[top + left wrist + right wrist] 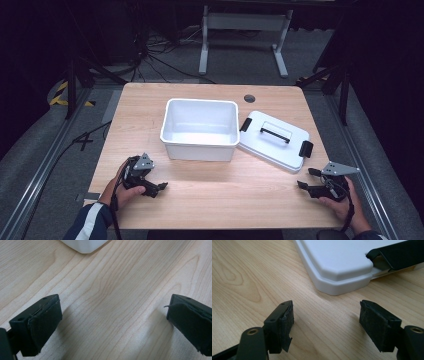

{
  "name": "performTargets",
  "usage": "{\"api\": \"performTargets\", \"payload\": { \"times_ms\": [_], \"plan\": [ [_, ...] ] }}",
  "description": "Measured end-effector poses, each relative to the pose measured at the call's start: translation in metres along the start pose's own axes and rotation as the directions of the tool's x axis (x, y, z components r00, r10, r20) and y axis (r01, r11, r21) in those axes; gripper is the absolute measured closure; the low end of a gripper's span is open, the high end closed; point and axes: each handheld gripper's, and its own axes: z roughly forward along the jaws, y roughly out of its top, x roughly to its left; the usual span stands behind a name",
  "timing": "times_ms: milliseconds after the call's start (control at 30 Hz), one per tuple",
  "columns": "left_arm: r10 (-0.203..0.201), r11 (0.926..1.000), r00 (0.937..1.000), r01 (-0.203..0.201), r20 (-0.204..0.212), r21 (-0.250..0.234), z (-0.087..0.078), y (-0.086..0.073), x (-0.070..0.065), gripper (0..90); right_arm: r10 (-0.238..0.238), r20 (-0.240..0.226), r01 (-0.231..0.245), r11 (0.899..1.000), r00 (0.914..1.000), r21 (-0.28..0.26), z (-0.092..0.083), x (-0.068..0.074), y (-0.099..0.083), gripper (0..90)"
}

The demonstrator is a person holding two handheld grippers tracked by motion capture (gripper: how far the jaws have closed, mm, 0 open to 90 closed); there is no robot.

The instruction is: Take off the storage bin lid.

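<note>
Pale wood grain runs under both grippers at the table's [210,200] near edge. The left gripper [159,188] rests low with jaws spread wide and nothing between them. The right gripper [303,186], jaws likewise apart and empty, points at the white lid [272,140] lying flat just beyond it. Farther back, beside the lid, stands the open white storage bin [200,129].

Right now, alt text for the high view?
An open white bin sits mid-table, its lid lying flat to its right. Near the front edge, the left gripper and right gripper are open, holding nothing.
</note>
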Motion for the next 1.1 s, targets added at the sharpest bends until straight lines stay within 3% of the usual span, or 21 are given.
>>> {"api": "performTargets", "payload": {
  "times_ms": [1100],
  "plan": [
    [-0.007,1.0000,1.0000,0.007,-0.001,-0.004,0.0003,-0.0002,0.0014,0.2,0.010,0.010,-0.010,1.000,0.9999,0.000,0.0006,-0.0003,0.0001,25.4]
  ]
}}
